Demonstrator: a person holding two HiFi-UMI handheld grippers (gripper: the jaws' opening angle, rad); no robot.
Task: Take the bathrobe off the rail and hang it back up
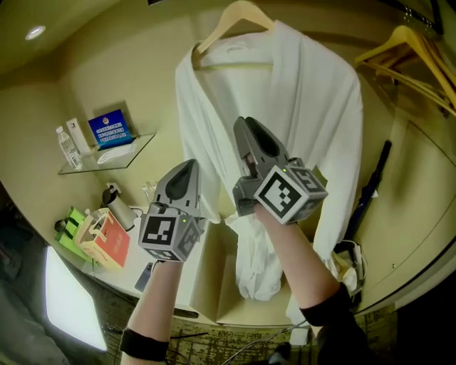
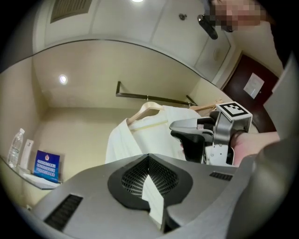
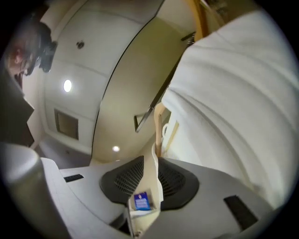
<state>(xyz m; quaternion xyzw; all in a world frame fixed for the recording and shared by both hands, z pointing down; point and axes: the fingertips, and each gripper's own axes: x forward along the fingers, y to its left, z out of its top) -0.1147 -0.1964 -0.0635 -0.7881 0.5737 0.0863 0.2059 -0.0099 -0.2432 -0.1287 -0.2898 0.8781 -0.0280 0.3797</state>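
Facing the bathrobe hung by its wooden hanger on the rail; my left gripper is fully closed, empty; my right gripper stands slightly parted, gripping nothing.

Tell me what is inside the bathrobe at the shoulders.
A wooden hanger carries the bathrobe; its neck and upper arms show, but the arm ends are covered by the cloth.
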